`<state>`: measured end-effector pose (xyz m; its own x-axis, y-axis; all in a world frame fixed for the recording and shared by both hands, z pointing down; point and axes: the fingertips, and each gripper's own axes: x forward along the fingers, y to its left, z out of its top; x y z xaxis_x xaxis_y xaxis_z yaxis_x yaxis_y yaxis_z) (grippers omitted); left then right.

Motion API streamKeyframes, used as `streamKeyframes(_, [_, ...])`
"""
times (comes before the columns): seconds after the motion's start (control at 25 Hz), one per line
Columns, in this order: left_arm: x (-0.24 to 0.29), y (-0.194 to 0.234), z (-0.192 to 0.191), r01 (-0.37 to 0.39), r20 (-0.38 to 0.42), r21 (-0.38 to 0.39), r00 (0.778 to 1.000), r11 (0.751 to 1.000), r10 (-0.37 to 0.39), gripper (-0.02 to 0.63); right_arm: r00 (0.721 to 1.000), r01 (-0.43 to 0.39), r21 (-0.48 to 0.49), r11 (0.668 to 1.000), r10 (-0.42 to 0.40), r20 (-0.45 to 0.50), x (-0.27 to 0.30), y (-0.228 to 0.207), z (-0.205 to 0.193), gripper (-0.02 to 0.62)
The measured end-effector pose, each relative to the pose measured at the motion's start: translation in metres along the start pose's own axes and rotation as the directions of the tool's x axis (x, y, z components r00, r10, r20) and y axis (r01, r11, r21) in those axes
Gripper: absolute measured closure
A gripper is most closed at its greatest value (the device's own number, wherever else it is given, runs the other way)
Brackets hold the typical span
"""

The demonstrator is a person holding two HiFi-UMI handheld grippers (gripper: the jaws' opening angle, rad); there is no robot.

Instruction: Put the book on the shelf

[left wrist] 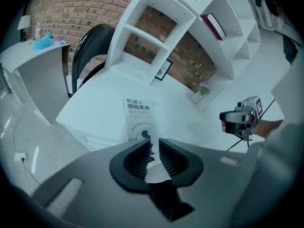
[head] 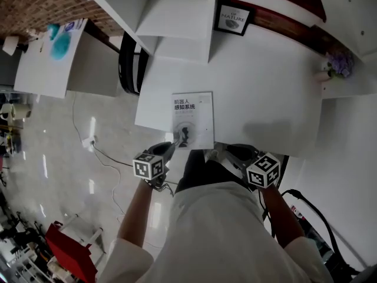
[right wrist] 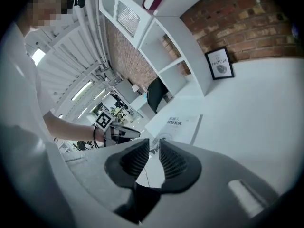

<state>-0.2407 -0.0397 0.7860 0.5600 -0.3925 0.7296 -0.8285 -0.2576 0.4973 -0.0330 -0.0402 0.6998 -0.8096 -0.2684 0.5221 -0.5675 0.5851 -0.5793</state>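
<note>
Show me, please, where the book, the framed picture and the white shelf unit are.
book point(head: 192, 120): head view, middle of its front cover.
framed picture point(head: 234, 19): head view, centre of the print inside the black frame.
white shelf unit point(head: 177, 13): head view, a bare white panel.

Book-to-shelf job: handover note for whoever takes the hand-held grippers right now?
Left hand-held gripper: jaws a narrow gap apart, nothing between them, by the book's near left corner.
Right hand-held gripper: the same, empty, by the near right corner.
Book: flat, cover up, on the white table near its front edge.
Shelf: at the table's back.
Done: nothing yet.
Left: grasp the book, lift it, set it in the shelf.
</note>
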Motion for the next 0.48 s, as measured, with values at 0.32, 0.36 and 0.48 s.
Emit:
streamKeyframes(0.32, [0.034, 0.029, -0.042, 0.01, -0.089, -0.125, 0.996, 0.992, -0.021, 0.434, 0.986, -0.062, 0.175, 0.983, 0.087, -0.141, 0.054, -0.026, -0.084, 0.497])
streamKeyframes(0.36, [0.038, 0.031, -0.045, 0.025, -0.098, -0.143, 0.994, 0.989, -0.039, 0.415, 0.984, -0.062, 0.209, 0.976, 0.095, -0.15, 0.06, -0.03, -0.092, 0.497])
streamKeyframes(0.48, [0.047, 0.036, -0.055, 0.044, -0.142, -0.168, 0.988, 0.985, -0.068, 0.373, 0.982, -0.06, 0.338, 0.939, 0.117, -0.15, 0.076, -0.039, -0.108, 0.469])
